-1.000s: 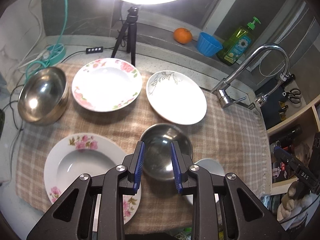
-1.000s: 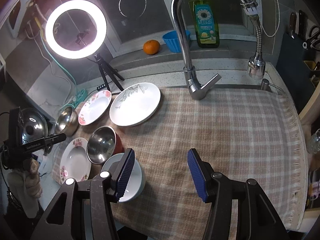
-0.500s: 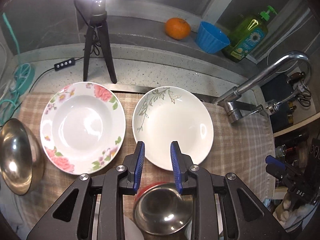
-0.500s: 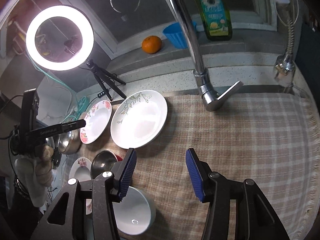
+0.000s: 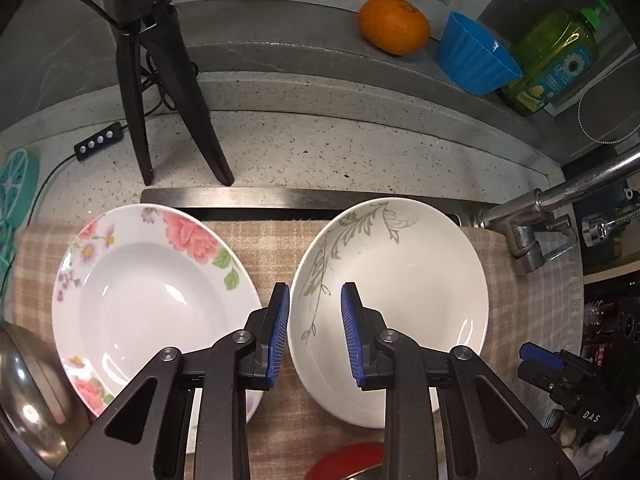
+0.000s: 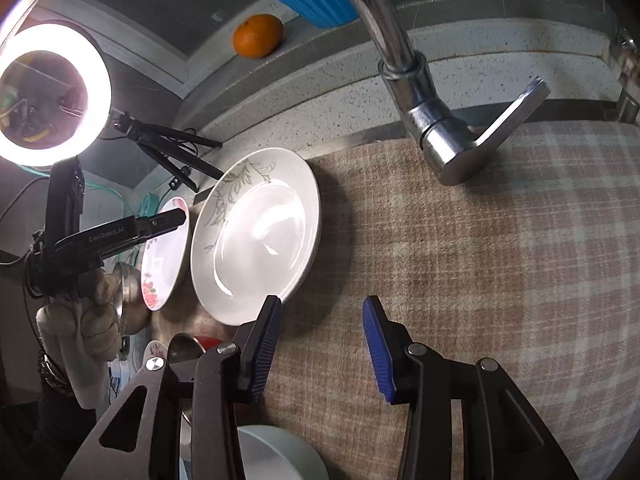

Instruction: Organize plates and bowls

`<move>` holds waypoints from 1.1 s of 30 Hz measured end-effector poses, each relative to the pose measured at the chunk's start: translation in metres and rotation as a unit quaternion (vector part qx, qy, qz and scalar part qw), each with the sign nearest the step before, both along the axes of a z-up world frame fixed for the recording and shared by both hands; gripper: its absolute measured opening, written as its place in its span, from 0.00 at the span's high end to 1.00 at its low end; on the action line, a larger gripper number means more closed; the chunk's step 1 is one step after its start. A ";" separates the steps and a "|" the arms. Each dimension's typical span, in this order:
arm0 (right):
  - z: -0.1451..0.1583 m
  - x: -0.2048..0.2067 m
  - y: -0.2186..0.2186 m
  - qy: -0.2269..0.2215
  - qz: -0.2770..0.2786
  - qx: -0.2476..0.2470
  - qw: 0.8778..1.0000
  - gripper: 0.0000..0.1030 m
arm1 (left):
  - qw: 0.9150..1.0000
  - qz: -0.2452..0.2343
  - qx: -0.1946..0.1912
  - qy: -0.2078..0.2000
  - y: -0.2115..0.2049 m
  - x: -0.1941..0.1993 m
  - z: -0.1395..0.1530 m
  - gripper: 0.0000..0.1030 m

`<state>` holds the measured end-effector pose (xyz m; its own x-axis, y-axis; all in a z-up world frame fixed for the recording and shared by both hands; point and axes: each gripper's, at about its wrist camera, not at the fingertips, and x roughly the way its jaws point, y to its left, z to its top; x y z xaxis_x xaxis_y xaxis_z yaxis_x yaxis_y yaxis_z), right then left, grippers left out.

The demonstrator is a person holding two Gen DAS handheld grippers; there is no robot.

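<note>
**A:** Left wrist view first: your left gripper (image 5: 314, 334) has its blue fingers (image 5: 279, 334) spread a little, with nothing between them. They straddle the near-left rim of the leaf-pattern plate (image 5: 404, 276), one finger outside the rim, the other over the plate's inside. Whether either finger touches the plate, I cannot tell.

**B:** And where do your other dishes sit?

**A:** The rose-pattern plate (image 5: 136, 304) lies just left of the leaf-pattern plate, both on the checked cloth (image 5: 264, 248) that covers the tabletop (image 5: 320, 152). A steel bowl (image 5: 24, 392) shows at the lower left edge, beside the rose-pattern plate. A red bowl (image 5: 348, 460) peeks in at the bottom, between the gripper arms.

**B:** What about your right side?

**A:** In the right wrist view your right gripper (image 6: 321, 350) has its fingers wide apart and holds nothing. It hovers over bare cloth, with its left finger at the near rim of the leaf-pattern plate. A white bowl (image 6: 276, 456) sits below that finger, at the bottom edge.

**B:** Anything behind the plates?

**A:** An orange (image 5: 394, 24) and a blue cup (image 5: 476, 56) stand on the ledge, and the faucet (image 6: 436, 120) rises at the cloth's far edge.
</note>
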<state>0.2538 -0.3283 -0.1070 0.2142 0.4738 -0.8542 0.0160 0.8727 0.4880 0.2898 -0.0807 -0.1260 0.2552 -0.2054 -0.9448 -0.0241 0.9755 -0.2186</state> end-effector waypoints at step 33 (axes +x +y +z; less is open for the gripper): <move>-0.044 0.044 0.036 0.018 0.005 -0.021 1.000 0.84 | 1.000 -0.024 -0.002 0.020 0.000 0.017 -0.033 0.86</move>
<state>0.2977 -0.2923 -0.1505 0.1784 0.4388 -0.8807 0.0233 0.8929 0.4496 0.3066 -0.0810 -0.1586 0.2073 -0.2203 -0.9531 0.0149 0.9749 -0.2221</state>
